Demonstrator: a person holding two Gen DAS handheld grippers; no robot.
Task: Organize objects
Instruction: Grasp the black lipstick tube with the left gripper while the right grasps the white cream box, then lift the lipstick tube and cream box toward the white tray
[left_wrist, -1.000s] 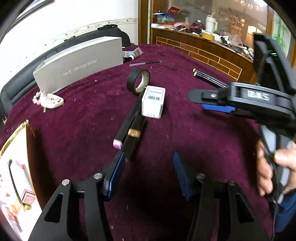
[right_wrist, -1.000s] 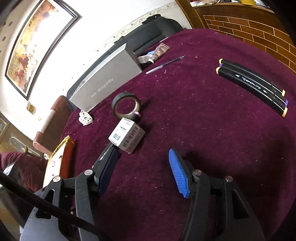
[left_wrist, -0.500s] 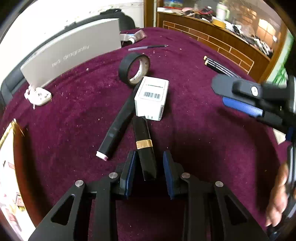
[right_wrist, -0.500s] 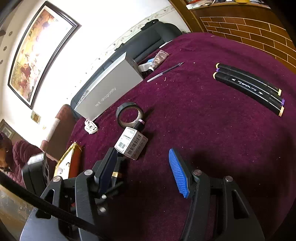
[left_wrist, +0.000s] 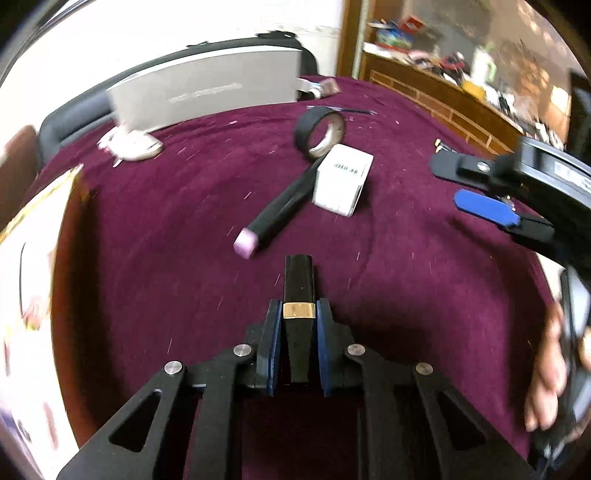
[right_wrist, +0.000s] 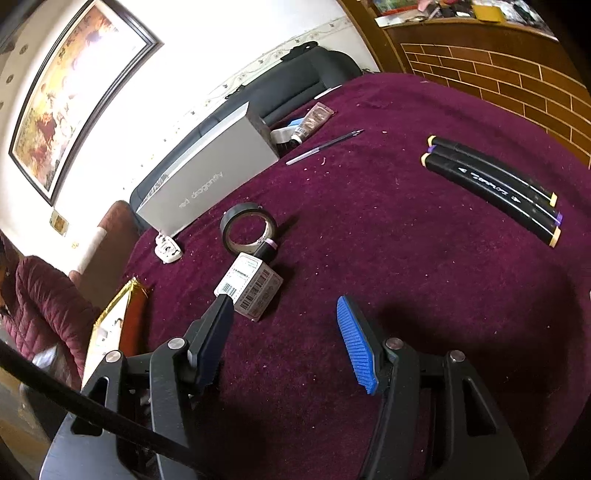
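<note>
A black lipstick tube (left_wrist: 298, 291) with a gold band sticks out forward between the pads of my left gripper (left_wrist: 298, 314), whose jaws are closing and press on it from both sides. Beyond it on the maroon cloth lie a black marker with a pink cap (left_wrist: 280, 210), a white barcode box (left_wrist: 341, 184) and a black tape roll (left_wrist: 320, 129). My right gripper (right_wrist: 284, 306) hangs open over bare cloth, with the same box (right_wrist: 251, 288) and tape roll (right_wrist: 247, 229) just past its left finger. Three black markers (right_wrist: 491, 188) lie side by side at the right.
A grey shoe box (right_wrist: 207, 177) stands at the table's far edge, a small white plug (left_wrist: 131, 146) in front of it. A pen (right_wrist: 325, 146) and a brown tube (right_wrist: 312, 122) lie further back. A gold-edged box (left_wrist: 33, 258) sits at the left edge. A hand (left_wrist: 546, 373) holds the right gripper.
The left jaws came together on the lipstick tube, which has been drawn back from beside the white box. The right gripper has stayed put.
</note>
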